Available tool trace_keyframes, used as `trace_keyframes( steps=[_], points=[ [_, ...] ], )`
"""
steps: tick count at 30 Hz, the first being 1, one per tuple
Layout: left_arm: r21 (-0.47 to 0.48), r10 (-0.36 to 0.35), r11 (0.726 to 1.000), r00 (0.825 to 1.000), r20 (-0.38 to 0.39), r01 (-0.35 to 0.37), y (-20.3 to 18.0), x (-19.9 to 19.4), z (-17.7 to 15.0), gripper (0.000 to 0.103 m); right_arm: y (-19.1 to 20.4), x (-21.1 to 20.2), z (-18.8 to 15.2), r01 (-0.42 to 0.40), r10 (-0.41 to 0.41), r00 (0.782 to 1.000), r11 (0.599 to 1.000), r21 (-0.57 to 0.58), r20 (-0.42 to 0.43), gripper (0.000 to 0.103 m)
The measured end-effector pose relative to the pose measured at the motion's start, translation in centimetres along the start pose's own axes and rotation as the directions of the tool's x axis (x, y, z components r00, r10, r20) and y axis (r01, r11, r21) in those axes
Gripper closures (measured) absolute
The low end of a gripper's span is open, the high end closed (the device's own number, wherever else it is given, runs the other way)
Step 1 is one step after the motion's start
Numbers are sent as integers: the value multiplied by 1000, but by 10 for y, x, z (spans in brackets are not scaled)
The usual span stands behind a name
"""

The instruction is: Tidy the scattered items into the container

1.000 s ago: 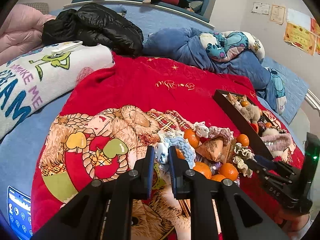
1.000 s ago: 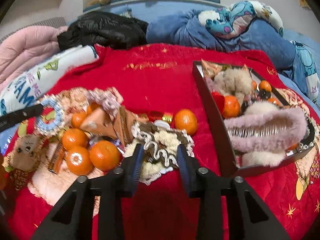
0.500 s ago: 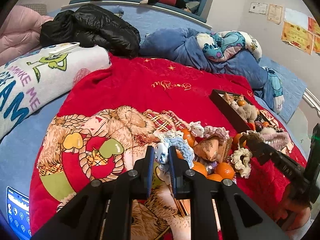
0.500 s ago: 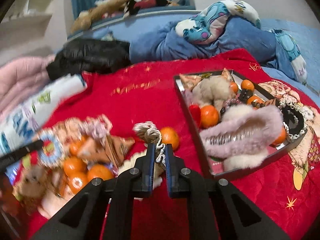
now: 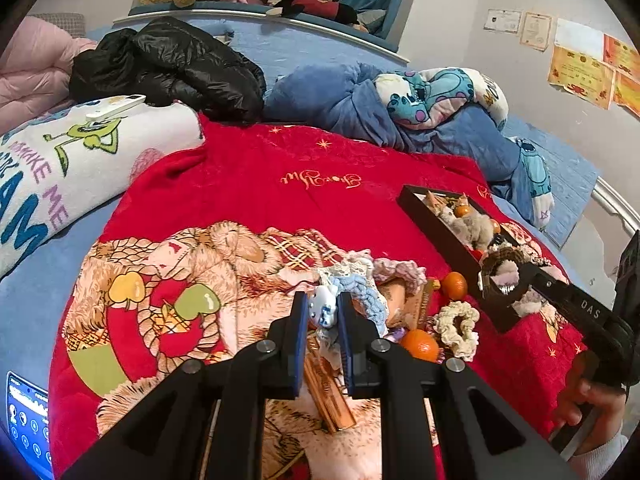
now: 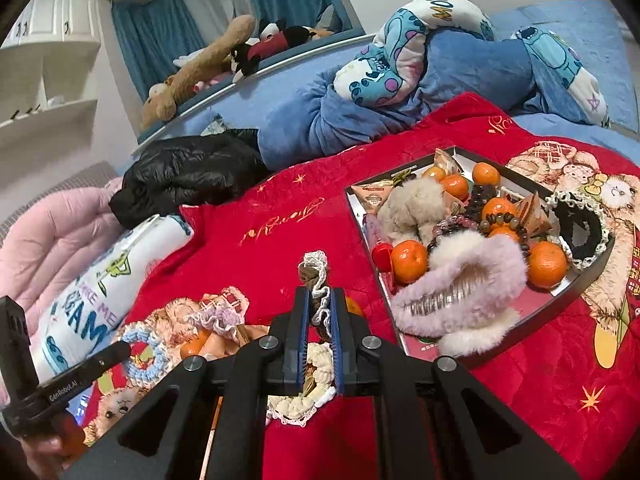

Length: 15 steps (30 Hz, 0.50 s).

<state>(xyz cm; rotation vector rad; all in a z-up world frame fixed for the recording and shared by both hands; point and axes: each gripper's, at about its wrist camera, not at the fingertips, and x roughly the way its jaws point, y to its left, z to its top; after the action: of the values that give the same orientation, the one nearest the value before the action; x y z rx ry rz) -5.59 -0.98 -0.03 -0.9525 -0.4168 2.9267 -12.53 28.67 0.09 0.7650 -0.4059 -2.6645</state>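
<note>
My right gripper [image 6: 320, 312] is shut on a brown scrunchie with white lace trim [image 6: 314, 276] and holds it above the red blanket, left of the black tray [image 6: 560, 308]. The tray holds tangerines, fluffy hair clips, beads and snack packets. In the left wrist view the same scrunchie [image 5: 502, 264] hangs over the tray [image 5: 440, 232]. My left gripper [image 5: 323, 312] is shut on a small white and blue charm [image 5: 322, 310] joined to a blue crochet scrunchie [image 5: 364, 296]. Loose tangerines [image 5: 420, 344] and a cream scrunchie [image 5: 458, 330] lie on the blanket.
A black jacket [image 5: 172, 64], a white printed blanket [image 5: 60, 168] with a remote [image 5: 116, 106] and a blue plush blanket [image 5: 400, 112] lie at the back of the bed. A phone [image 5: 26, 420] lies at the lower left. Snack packets [image 5: 328, 388] lie below my left gripper.
My right gripper closed on the lace-trimmed scrunchie, lifted it off the pile and carried it right toward the tray. My left gripper stayed shut on the charm and rose slightly.
</note>
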Motion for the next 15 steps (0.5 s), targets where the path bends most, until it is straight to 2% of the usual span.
trace_keyframes(
  steps=[10, 15],
  points=[
    [16, -61, 998, 998, 12, 61, -48, -4, -1, 88, -29, -35, 15, -7, 3, 997, 999, 49, 73, 93],
    [66, -138, 988, 990, 4, 137, -103, 4, -7, 88, -50, -62, 19, -4, -5, 994, 997, 81, 110, 93]
  ],
)
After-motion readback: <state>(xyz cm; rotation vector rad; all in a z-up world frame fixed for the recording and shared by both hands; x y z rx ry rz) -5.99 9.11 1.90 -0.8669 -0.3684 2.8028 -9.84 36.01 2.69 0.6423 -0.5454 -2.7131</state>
